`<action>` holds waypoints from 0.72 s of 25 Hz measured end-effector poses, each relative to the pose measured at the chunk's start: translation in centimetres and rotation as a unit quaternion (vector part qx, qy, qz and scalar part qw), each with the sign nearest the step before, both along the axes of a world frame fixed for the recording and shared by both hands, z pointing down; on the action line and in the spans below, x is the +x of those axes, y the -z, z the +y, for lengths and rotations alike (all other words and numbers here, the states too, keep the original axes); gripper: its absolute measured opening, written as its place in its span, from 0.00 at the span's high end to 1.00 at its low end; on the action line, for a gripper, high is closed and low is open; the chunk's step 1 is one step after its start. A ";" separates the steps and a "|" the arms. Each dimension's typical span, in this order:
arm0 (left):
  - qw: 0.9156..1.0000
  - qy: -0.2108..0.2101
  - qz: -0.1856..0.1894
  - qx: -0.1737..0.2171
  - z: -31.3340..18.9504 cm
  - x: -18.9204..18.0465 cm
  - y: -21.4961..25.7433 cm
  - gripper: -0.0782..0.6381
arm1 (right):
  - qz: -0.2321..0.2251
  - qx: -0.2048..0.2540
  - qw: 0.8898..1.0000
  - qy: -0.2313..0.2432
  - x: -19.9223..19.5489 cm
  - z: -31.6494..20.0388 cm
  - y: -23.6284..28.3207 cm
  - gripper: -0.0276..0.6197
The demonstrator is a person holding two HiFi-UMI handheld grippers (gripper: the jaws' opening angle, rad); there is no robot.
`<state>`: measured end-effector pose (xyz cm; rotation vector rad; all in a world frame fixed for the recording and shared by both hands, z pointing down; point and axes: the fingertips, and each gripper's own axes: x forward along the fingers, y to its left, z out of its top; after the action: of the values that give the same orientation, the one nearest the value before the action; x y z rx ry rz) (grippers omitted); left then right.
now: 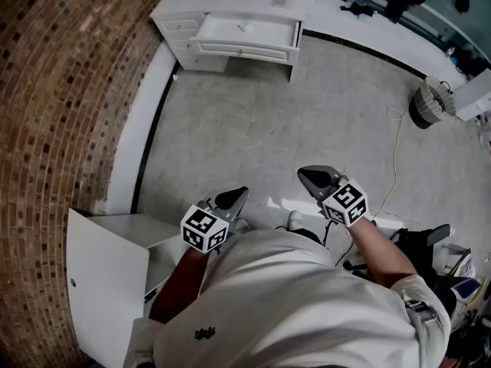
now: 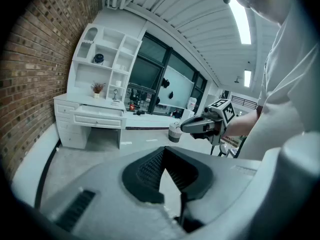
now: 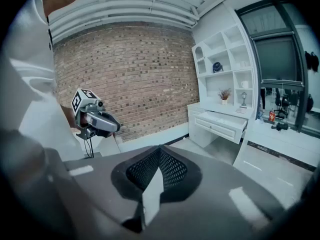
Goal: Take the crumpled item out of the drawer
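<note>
**Both grippers shut and empty, well away from the open drawer**

Looks steeply down over a grey floor (image 1: pixel 268 129). Near, left of centre: the left gripper (image 1: pixel 234 198), jaws pressed tip to tip, nothing between them. Just to its right, not touching: the right gripper (image 1: pixel 313 179), jaws likewise closed together and empty. Both low in front of a person in a white shirt (image 1: pixel 307 305), tips pointing toward the far side of the room.

Far across the floor: a white desk (image 1: pixel 222 2) with its drawer (image 1: pixel 245 50) pulled open. Inside the drawer: a small pale item (image 1: pixel 244 27), too small to make out its shape, well apart from both grippers.

Along the left: a brick wall (image 1: pixel 54 90). Near left: a white cabinet (image 1: pixel 107 282). Far right: a dark bin (image 1: pixel 428 104) standing on the floor.
</note>
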<state>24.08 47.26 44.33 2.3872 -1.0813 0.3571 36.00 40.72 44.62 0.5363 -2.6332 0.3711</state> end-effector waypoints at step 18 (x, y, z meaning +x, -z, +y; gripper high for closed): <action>1.000 -0.015 0.014 -0.002 1.1 -13.0 -1.9 0.88 | 0.005 -0.026 0.999 -0.018 -12.3 1.5 -0.6 0.94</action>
<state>11.10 48.34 46.21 2.3994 -1.0324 0.3355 23.71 42.25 45.23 0.5672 -2.6003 0.4461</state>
